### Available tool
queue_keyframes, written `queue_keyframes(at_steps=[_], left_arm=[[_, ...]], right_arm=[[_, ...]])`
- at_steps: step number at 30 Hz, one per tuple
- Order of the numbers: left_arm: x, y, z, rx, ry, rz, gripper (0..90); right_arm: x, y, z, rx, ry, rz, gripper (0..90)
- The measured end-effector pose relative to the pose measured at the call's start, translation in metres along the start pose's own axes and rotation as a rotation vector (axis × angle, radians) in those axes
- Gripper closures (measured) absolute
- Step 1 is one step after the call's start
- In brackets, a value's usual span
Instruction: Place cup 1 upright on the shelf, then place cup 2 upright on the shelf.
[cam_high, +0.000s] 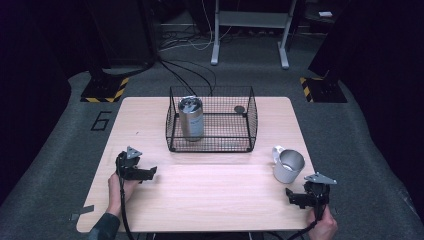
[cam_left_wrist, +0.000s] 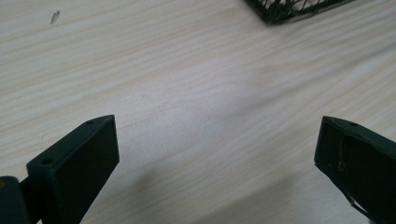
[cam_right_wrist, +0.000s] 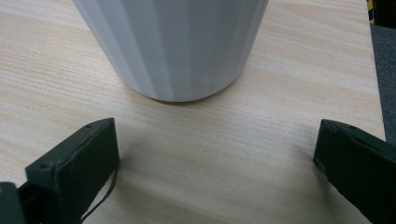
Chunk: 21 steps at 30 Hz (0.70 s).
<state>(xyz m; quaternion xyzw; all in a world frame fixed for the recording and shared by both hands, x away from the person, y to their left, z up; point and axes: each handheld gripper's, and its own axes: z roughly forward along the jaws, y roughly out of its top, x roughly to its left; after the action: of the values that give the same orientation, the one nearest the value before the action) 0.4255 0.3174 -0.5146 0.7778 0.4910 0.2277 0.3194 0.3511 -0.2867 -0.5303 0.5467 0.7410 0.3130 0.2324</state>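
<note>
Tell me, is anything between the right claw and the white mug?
No. Just bare wooden table lies between the right claw and the white mug. The right gripper view shows it best, with the claw open.

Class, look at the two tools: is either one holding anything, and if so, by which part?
Nothing is held. The left tool stands open over bare table. The right tool is open too, just short of the white mug, not touching it.

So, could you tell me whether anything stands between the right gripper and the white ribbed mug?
Nothing visible does. The right gripper has its jaws open, with bare pale wooden table between them and the white ribbed mug just ahead. The black wire basket sits farther back.
</note>
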Motion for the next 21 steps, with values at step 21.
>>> queue_keyframes(at_steps=[21], left_arm=[[0.024,-0.011,0.013,0.003,-0.091,0.04,0.0]], right_arm=[[0.001,-0.001,-0.001,-0.003,0.012,-0.007,0.0]])
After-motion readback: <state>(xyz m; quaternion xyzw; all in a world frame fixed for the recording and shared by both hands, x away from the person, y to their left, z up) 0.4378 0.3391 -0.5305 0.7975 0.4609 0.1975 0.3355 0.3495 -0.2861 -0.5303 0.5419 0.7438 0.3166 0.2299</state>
